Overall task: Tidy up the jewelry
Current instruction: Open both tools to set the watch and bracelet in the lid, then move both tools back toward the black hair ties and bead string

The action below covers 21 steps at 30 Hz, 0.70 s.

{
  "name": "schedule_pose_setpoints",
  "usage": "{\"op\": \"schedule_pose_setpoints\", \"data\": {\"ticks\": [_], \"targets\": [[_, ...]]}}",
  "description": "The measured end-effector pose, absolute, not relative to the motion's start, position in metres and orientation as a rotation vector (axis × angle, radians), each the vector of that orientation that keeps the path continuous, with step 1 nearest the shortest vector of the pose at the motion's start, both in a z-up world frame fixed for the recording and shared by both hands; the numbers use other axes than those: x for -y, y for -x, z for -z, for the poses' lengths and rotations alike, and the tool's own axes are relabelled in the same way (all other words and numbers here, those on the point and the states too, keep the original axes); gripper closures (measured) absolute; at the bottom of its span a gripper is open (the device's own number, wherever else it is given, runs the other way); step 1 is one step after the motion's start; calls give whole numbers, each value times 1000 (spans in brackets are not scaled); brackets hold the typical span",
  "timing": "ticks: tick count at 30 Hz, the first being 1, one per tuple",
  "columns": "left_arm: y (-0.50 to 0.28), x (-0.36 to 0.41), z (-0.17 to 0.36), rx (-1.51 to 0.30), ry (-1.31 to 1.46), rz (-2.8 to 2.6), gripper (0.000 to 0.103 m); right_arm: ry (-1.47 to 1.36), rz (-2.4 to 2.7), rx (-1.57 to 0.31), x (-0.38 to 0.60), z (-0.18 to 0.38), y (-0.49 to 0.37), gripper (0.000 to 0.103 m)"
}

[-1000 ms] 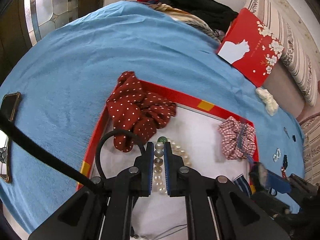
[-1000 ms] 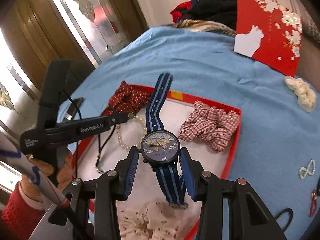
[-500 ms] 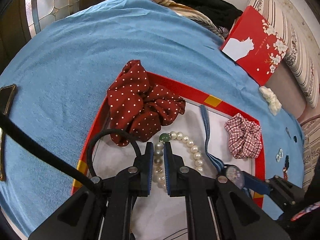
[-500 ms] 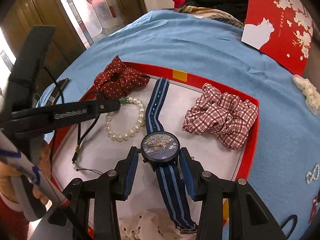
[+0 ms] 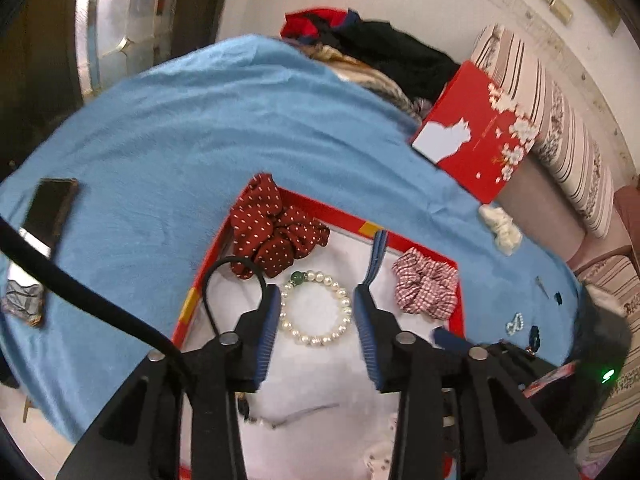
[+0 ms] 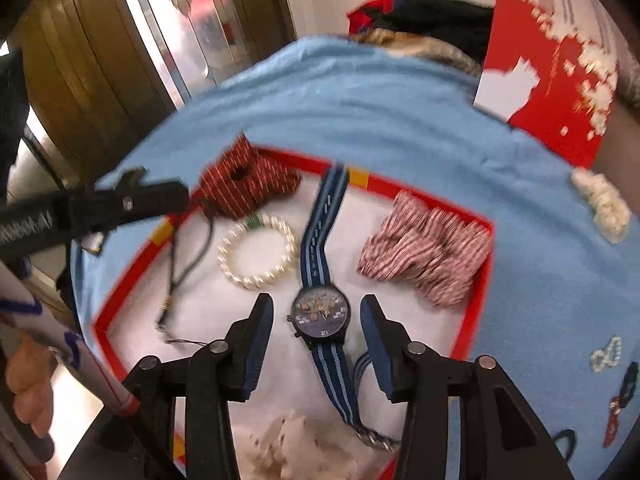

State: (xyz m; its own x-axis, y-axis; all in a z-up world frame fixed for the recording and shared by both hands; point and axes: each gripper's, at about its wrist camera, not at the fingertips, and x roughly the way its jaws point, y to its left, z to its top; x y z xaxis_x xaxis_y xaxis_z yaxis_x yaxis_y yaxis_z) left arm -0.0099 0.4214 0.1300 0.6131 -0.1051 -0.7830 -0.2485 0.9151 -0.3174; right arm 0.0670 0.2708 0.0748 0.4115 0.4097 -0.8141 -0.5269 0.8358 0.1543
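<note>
A red-rimmed tray (image 5: 320,210) (image 6: 478,280) with a white floor lies on a blue cloth. In it lie a pearl bracelet (image 5: 316,308) (image 6: 258,252) with one green bead, a blue striped watch (image 6: 320,316), a dotted red scrunchie (image 5: 272,232) (image 6: 244,184), a checked scrunchie (image 5: 424,286) (image 6: 428,256) and a black cord (image 5: 230,270) (image 6: 184,276). My left gripper (image 5: 316,312) is open, its jaws either side of the bracelet. My right gripper (image 6: 318,320) is open, its jaws either side of the watch face, which lies on the tray floor.
A red gift box (image 5: 476,136) (image 6: 548,80) leans at the back right. A white scrunchie (image 5: 500,228) (image 6: 604,204) and small clips (image 6: 608,354) lie on the cloth right of the tray. A phone (image 5: 48,208) lies at the left. Clothes (image 5: 384,52) are piled behind.
Both grippers have opened. The left let go of the pearl bracelet and the right let go of the watch; both now lie in the tray. Both grippers have drawn back a little.
</note>
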Motion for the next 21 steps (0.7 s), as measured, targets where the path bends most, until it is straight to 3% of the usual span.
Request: {"op": "schedule_pose_setpoints", "data": {"ticks": [8,21], "targets": [[62,-389,-172,-849,355,-127,50,95,-508,-843,-174,-142,-18,42],[84,-230,-162,-928,157,87,45,-131,-114,-909,76,-116,56,41]]}}
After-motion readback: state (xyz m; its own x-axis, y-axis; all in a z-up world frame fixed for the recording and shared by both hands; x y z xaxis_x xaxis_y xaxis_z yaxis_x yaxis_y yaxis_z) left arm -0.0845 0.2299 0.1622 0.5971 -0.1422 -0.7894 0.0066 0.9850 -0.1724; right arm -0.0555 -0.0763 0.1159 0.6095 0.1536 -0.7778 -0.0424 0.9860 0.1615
